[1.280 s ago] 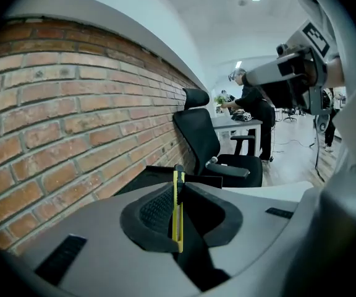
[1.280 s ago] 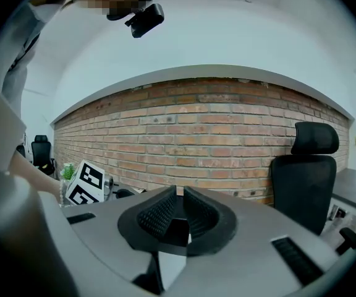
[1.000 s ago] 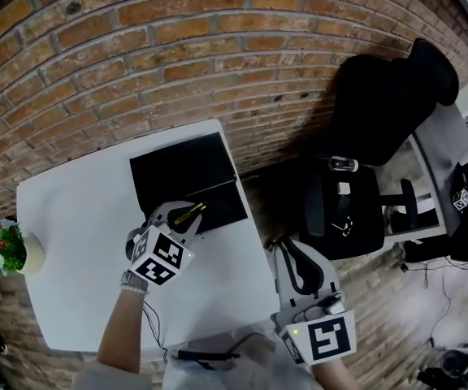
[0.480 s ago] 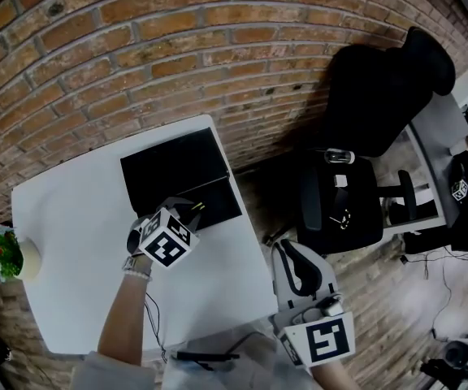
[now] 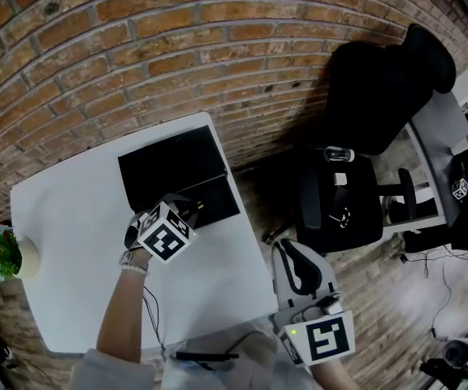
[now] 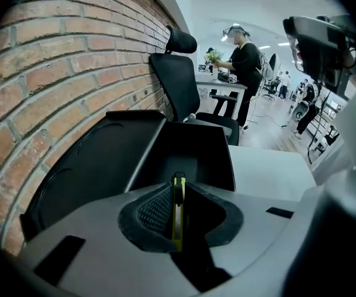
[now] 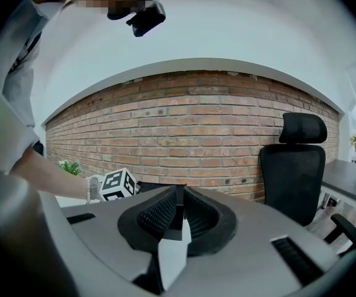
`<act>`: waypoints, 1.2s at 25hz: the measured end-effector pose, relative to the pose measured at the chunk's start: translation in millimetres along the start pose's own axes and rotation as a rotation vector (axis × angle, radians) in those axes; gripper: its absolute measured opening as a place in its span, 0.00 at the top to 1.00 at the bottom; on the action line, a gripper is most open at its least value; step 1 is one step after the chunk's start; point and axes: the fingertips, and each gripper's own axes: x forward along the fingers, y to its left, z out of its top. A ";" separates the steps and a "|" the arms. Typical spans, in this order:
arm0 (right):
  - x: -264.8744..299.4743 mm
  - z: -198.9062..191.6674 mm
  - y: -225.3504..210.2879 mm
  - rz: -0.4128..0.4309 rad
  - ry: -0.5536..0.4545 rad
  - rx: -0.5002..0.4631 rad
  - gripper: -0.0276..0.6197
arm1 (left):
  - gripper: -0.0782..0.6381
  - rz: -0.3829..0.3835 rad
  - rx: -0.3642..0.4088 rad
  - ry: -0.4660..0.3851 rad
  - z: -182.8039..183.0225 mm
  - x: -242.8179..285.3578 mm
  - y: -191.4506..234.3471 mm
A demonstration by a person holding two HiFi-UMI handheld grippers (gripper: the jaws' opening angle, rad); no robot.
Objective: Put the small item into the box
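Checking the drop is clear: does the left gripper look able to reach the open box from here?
Likely yes: the left gripper, shut on the yellow item, sits at the edge of the open box, and nothing stands between them.

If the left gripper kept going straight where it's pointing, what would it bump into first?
Probably the open black box: its dark inside lies right ahead of the left gripper and the thin yellow item it grips.

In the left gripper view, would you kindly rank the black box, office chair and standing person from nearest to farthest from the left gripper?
1. The black box, straight ahead of the left gripper.
2. The office chair, behind the box, against the brick wall.
3. The standing person, far back, right of the chair.
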 end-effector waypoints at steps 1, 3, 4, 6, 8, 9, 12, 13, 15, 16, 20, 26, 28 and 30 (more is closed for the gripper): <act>-0.2 0.0 0.1 0.003 0.000 -0.002 0.86 | 0.80 0.001 -0.002 -0.003 0.2 -0.8 -0.3; -0.8 0.2 1.0 0.009 -0.001 -0.007 0.86 | 0.80 0.015 -0.006 -0.012 1.2 -4.2 0.2; -1.2 0.5 1.7 0.012 -0.002 -0.010 0.86 | 0.80 0.029 -0.008 -0.020 2.1 -7.0 1.0; -2.3 2.0 3.4 0.020 -0.008 -0.015 0.86 | 0.80 0.057 -0.017 -0.049 5.5 -15.2 1.0; -2.6 5.0 5.6 0.032 -0.015 -0.022 0.86 | 0.81 0.085 -0.033 -0.086 11.6 -27.2 1.0; -2.4 7.5 7.1 0.040 -0.021 -0.026 0.86 | 0.83 0.104 -0.043 -0.108 15.5 -35.0 2.3; -2.1 16.5 13.2 0.064 -0.043 -0.042 0.86 | 0.85 0.168 -0.083 -0.193 29.9 -63.7 7.1; -2.3 19.8 15.6 0.072 -0.051 -0.048 0.86 | 0.86 0.189 -0.095 -0.224 35.1 -74.7 7.9; -3.5 26.4 20.7 0.090 -0.067 -0.060 0.86 | 0.86 0.236 -0.111 -0.276 44.0 -97.8 8.3; -4.4 29.5 23.3 0.100 -0.075 -0.066 0.86 | 0.86 0.262 -0.118 -0.301 47.6 -109.7 7.9; -8.9 40.8 32.8 0.137 -0.105 -0.084 0.86 | 0.87 0.352 -0.147 -0.419 61.8 -159.3 -1.9; -14.3 56.9 48.8 0.195 -0.152 -0.106 0.86 | 0.87 0.481 -0.205 -0.545 65.3 -232.3 -23.7; -15.8 60.7 54.6 0.217 -0.163 -0.117 0.86 | 0.87 0.525 -0.208 -0.574 64.4 -253.6 -32.5; -17.1 63.4 59.8 0.238 -0.171 -0.127 0.86 | 0.87 0.564 -0.199 -0.589 63.3 -271.7 -41.9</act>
